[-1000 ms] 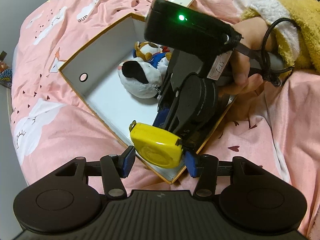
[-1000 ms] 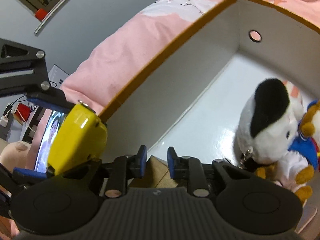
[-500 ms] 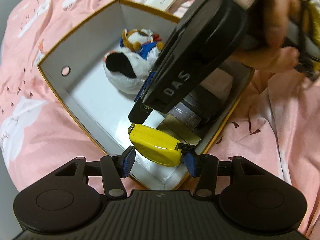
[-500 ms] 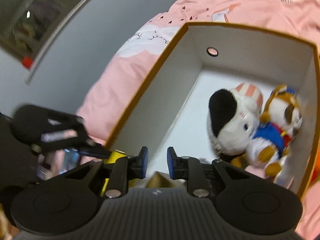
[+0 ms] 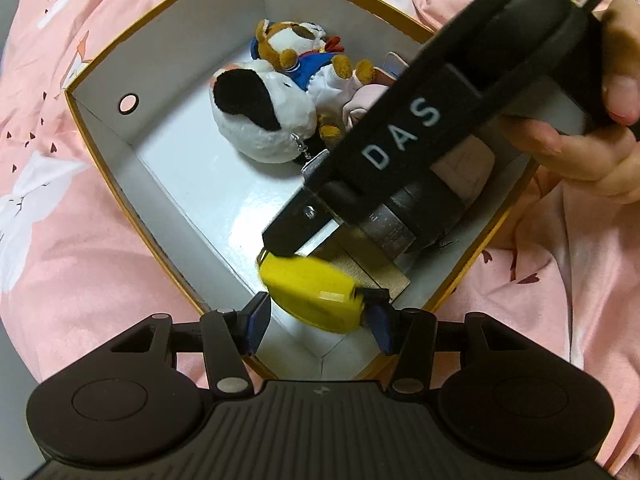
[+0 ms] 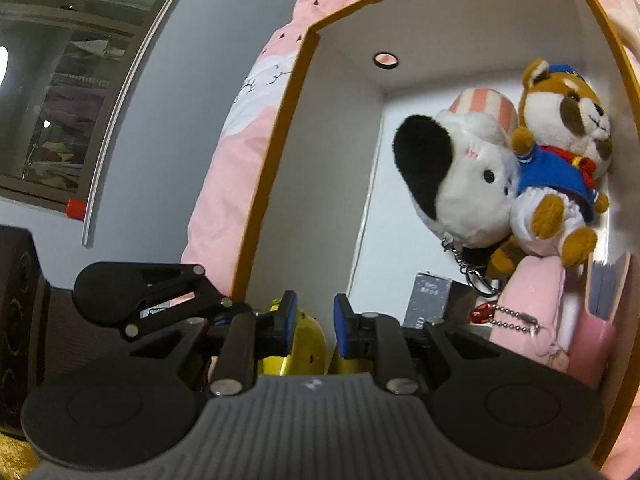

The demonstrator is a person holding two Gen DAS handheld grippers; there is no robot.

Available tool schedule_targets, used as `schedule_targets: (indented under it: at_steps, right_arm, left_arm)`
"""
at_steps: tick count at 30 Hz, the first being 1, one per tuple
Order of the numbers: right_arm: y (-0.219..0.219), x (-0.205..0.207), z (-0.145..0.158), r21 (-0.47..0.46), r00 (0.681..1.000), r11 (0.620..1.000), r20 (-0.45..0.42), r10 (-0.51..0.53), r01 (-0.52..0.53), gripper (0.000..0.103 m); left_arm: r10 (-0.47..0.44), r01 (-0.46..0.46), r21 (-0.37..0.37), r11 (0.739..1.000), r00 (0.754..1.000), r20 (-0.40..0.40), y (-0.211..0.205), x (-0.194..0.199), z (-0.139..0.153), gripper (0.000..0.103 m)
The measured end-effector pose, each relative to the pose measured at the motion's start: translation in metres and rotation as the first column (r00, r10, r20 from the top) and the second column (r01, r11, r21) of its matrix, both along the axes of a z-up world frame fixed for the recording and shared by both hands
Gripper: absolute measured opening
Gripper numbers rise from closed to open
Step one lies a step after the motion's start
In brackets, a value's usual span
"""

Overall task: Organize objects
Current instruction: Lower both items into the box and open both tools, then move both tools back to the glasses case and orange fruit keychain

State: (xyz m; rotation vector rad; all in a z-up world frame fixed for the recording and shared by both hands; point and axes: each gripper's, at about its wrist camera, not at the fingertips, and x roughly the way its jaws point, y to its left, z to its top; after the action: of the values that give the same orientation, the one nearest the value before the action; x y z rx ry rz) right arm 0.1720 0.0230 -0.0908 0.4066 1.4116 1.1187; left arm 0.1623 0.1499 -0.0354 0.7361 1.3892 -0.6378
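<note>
Left claw [image 5: 316, 322] gripping yellow tape measure [image 5: 310, 294], now lower inside box [image 5: 104, 76], right claw [image 6: 311, 320] narrowly open, empty.

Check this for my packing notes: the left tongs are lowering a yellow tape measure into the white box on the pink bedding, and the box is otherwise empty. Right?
Not quite. The left tongs do hold the yellow tape measure inside the white box on the pink bedding, but the box is not otherwise empty: the left wrist view shows two plush toys already in it.
</note>
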Motion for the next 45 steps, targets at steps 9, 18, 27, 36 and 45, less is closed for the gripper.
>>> schedule_targets:
  at_steps: [9,18,27,36,45]
  right_arm:
    - [0.01,-0.01,-0.009,-0.053,1.0,0.998,-0.002,0.026,-0.026,0.026]
    - [0.018,-0.017,-0.003,-0.062,0.996,0.997,0.063,0.058,-0.054,0.018]
    - [0.029,-0.02,-0.009,-0.088,0.994,0.992,0.06,0.095,-0.09,0.015]
    - [-0.001,-0.028,0.02,-0.077,0.98,0.996,0.194,0.048,-0.033,0.016]
    - [-0.066,-0.033,0.068,-0.079,0.9,0.99,0.43,-0.073,0.118,0.023]
  left_arm:
    - [0.001,-0.001,0.003,1.0,1.0,0.018,0.002,-0.008,0.0,0.058]
    - [0.021,-0.013,-0.118,0.993,0.998,0.062,0.024,-0.023,0.015,0.059]
    - [0.144,-0.122,-0.288,0.95,0.988,0.056,0.044,-0.018,0.053,0.057]
    - [0.202,-0.141,-0.395,0.908,0.972,0.116,0.033,-0.02,0.062,0.049]
    - [0.207,-0.078,-0.491,0.868,0.955,0.213,-0.001,-0.027,0.081,0.042]
